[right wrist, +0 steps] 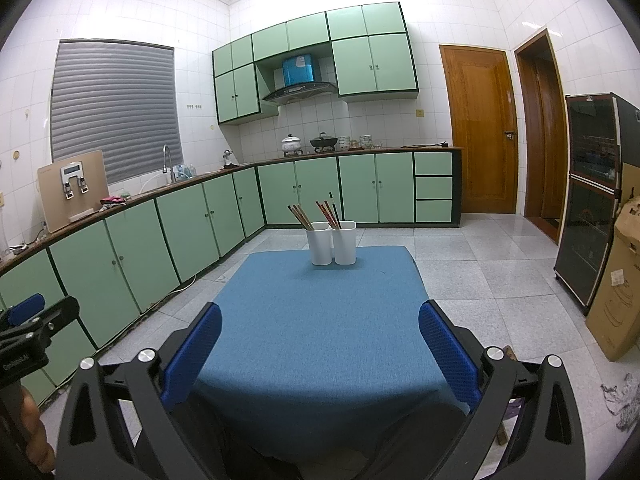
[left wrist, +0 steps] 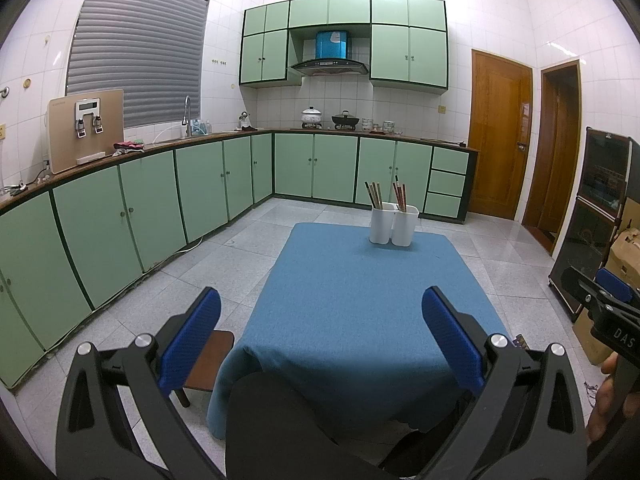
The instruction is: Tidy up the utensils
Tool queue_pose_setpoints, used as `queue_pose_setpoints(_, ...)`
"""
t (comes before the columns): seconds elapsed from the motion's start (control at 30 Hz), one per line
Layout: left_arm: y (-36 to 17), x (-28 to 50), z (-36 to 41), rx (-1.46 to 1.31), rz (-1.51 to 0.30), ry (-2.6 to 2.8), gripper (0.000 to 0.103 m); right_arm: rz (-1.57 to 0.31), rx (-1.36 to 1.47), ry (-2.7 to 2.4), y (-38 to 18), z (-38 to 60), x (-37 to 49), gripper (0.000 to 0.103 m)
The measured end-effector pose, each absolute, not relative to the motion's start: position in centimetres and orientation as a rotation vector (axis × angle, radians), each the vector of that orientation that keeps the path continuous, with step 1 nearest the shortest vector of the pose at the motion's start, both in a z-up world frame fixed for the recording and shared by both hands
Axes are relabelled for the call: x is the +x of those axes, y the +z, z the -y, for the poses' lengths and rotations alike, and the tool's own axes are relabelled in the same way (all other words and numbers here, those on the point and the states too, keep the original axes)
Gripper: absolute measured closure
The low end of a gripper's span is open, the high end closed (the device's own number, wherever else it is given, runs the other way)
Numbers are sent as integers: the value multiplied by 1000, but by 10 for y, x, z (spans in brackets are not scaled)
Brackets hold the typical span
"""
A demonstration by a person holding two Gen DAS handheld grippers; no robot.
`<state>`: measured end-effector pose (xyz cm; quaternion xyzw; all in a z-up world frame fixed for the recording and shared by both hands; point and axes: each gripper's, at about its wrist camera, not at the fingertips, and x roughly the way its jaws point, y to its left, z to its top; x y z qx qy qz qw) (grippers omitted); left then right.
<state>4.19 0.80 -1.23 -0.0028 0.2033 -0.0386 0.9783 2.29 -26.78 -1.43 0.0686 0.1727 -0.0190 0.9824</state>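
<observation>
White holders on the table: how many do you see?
2. The left holder and the right holder stand touching, side by side, at the far end of the blue table; each has chopsticks in it. No others show.

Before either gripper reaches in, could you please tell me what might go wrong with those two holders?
1. The two white holders stand tall and narrow near the far edge of the blue tablecloth; a nudge could tip them off.
2. The chopsticks lean outward, so pulling one might drag the others or the holder.
3. Both the left gripper and right gripper are open and far back.
</observation>
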Motion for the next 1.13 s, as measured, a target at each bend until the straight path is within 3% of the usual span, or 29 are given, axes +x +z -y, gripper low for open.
queue_pose_setpoints(1.13,-6,42,1,-23,-404,-75,5,-349,139,-39,-16,267,24,6)
